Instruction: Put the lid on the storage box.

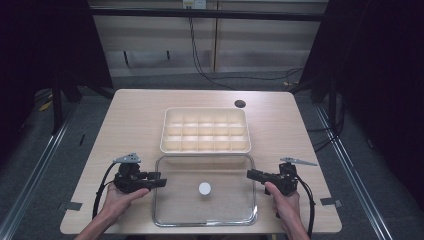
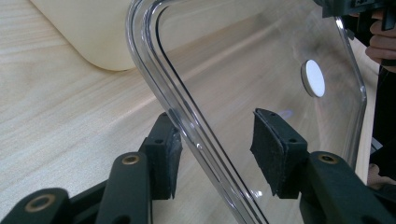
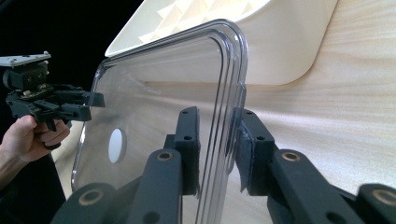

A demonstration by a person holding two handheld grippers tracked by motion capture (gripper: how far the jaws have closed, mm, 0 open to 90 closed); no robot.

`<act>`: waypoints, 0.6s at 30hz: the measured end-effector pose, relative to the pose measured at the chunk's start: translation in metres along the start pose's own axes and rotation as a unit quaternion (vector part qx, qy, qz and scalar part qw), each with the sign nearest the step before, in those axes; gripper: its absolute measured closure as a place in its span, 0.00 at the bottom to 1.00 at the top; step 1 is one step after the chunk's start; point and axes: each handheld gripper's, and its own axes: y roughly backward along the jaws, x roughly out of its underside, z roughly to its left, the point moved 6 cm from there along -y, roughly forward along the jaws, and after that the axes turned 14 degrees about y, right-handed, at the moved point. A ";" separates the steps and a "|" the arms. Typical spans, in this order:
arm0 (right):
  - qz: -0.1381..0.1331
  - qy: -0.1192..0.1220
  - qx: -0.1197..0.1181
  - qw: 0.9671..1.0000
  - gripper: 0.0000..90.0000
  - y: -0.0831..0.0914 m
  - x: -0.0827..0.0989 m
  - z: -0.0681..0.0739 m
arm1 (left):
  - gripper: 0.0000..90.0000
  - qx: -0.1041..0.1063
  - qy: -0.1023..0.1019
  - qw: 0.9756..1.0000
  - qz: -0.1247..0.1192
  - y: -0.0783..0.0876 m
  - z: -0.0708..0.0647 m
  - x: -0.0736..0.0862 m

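Straddling clear lid (image 1: 205, 210) edges, left gripper (image 1: 161, 182), right gripper (image 1: 251, 174)

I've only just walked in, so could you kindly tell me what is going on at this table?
A person holds a gripper in each hand at the two short edges of a clear plastic lid lying on the wooden table, in front of a cream compartment tray. The right gripper has its jaws clamped on the lid's rim. The left gripper straddles the opposite rim, its jaws not yet touching it.
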 end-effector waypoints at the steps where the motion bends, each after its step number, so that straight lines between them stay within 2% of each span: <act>1: -0.001 0.000 0.000 1.000 0.80 0.000 0.000 0.000 | 0.60 0.003 -0.001 1.000 -0.002 0.001 -0.001 0.000; 5: -0.006 0.003 0.002 1.000 0.80 0.000 -0.002 0.001 | 0.61 0.005 -0.005 1.000 -0.005 0.004 -0.003 -0.002; 10: -0.012 0.005 0.005 1.000 0.79 0.000 -0.006 0.002 | 0.66 0.010 0.007 1.000 -0.016 0.008 -0.005 -0.006; 16: -0.015 0.020 0.007 1.000 0.79 0.003 -0.013 0.005 | 0.68 0.024 -0.014 0.999 -0.020 0.014 -0.010 -0.010; 18: -0.017 0.022 0.008 1.000 0.79 0.005 -0.015 0.005 | 0.70 0.022 -0.018 0.999 -0.026 0.016 -0.012 -0.012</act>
